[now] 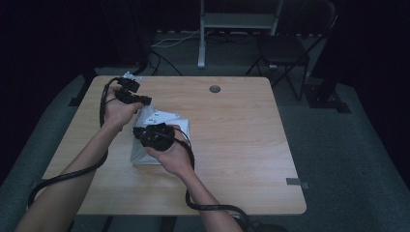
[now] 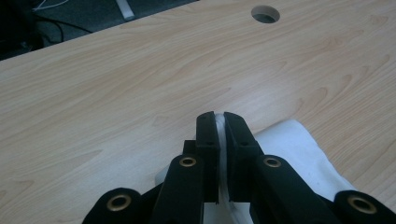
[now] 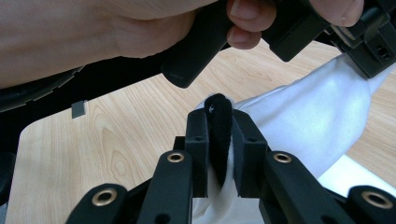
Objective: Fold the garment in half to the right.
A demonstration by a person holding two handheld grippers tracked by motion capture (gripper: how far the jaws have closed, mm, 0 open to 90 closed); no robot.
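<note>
Cloth lay on the table, left of its middle, left gripper at its far left corner, right gripper just nearer, cable hole near the far edge, chair beyond the table's far right.

A light wooden desk with rounded corners stands on grey carpet. A round cable hole sits near its far edge. A white cloth lies left of centre, and a small grey tab rests at the right edge.
</note>
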